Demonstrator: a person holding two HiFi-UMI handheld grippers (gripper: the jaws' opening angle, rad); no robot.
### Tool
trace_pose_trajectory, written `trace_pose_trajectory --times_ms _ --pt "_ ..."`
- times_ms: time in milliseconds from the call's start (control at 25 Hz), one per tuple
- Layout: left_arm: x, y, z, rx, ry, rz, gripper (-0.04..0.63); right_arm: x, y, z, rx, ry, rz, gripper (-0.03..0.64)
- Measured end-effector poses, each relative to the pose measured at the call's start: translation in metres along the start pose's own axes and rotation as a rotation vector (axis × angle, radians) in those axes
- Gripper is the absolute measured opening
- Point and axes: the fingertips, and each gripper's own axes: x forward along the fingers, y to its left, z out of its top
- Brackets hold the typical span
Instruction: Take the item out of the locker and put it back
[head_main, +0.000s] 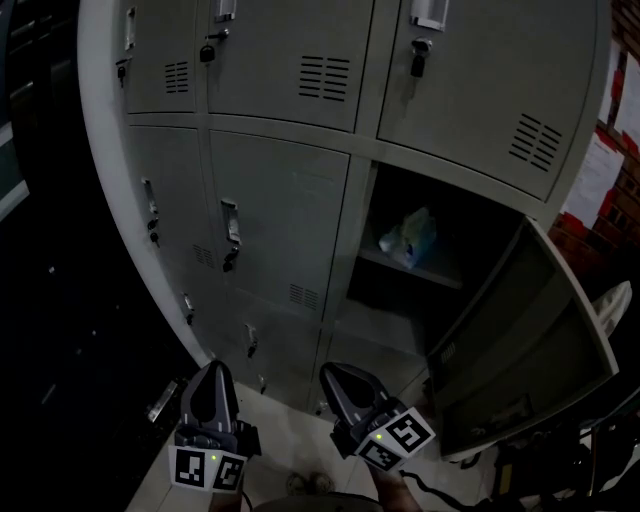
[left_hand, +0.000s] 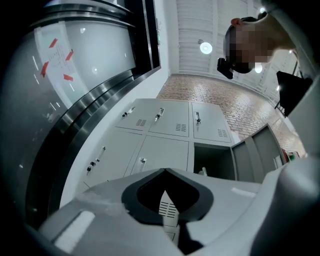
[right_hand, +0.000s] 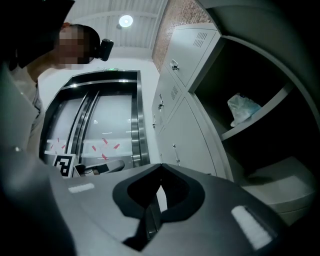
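The left tongs (head_main: 212, 368) are hanging low in front of the locker bank (head_main: 280, 190), jaws pressed fully together and gripping nothing, and touching nothing. The right tongs (head_main: 332, 372) are hovering just beside them, nearer the open locker (head_main: 398, 340), jaws likewise meeting at the tips with nothing between them. Both are pointing up toward the grey doors, well apart from the opening. The item (head_main: 408, 238), a pale crumpled packet, is lying on the inner shelf (head_main: 440, 278) of the open locker, toward the shelf's left end. The door (head_main: 530, 340) is standing swung out to the right, leaving the opening unobstructed from the front. Closed doors with small latch handles (head_main: 231, 225) are filling the rest of the bank, and light floor tiles (head_main: 290, 440) are showing beneath the tongs.
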Motion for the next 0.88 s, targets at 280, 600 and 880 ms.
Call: trace_pose_trajectory --times_ms 280,600,880 --pt "0.033 -0.054 0.017 -0.085 -0.076 -0.155 0.006 -0.009 -0.019 -0.004 0.019 0.017 -0.020 -0.005" --pt "0.168 -0.208 0.036 0.035 -0.089 -0.616 0.006 -0.026 -0.028 -0.013 0.075 0.021 -0.065 -0.005" --pt "0.271 -0.259 -0.038 0.012 0.164 -0.620 0.400 -0.038 -0.030 -0.006 0.081 -0.004 -0.073 -0.005"
